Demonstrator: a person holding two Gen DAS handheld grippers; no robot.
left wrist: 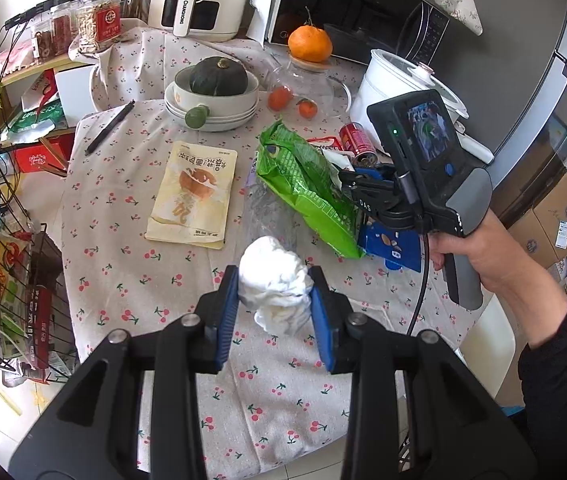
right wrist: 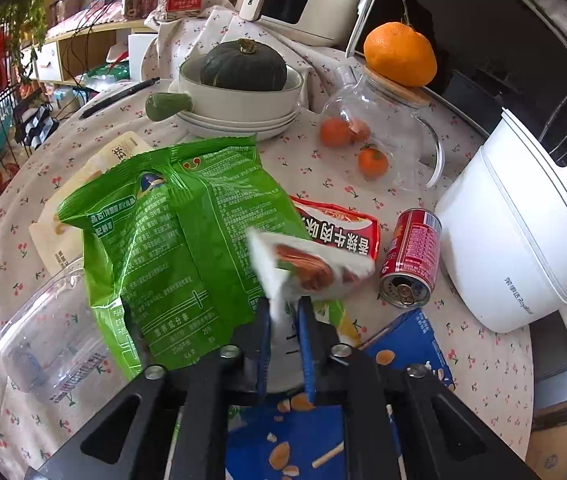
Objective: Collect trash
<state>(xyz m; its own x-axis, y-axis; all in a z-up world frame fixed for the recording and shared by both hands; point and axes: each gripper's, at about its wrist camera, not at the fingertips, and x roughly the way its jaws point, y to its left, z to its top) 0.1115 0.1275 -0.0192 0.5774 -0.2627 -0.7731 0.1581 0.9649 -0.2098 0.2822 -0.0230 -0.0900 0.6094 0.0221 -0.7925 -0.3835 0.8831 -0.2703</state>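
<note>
In the left wrist view, the left gripper (left wrist: 274, 309) pinches one crumpled white tissue (left wrist: 273, 284) at lower centre, above the cherry-print tablecloth (left wrist: 131, 272). At mid frame lie one beige snack packet (left wrist: 194, 194) and one green bag (left wrist: 307, 184); one red can (left wrist: 357, 142) lies at right of centre. A hand (left wrist: 479, 252) at right carries the right gripper (left wrist: 349, 184), whose fingertips are hidden behind the green bag.

In the right wrist view, the right gripper (right wrist: 285, 312), at lower centre, is pressed on one white sausage wrapper (right wrist: 303, 268). Around it lie one green bag (right wrist: 171, 232), one red packet (right wrist: 339, 228), one red can (right wrist: 413, 256), one clear bottle (right wrist: 51, 340) at lower left and one blue box (right wrist: 407, 344). Three small tangerines (right wrist: 372, 162) and one large orange (right wrist: 399, 54) occupy the upper right.
</note>
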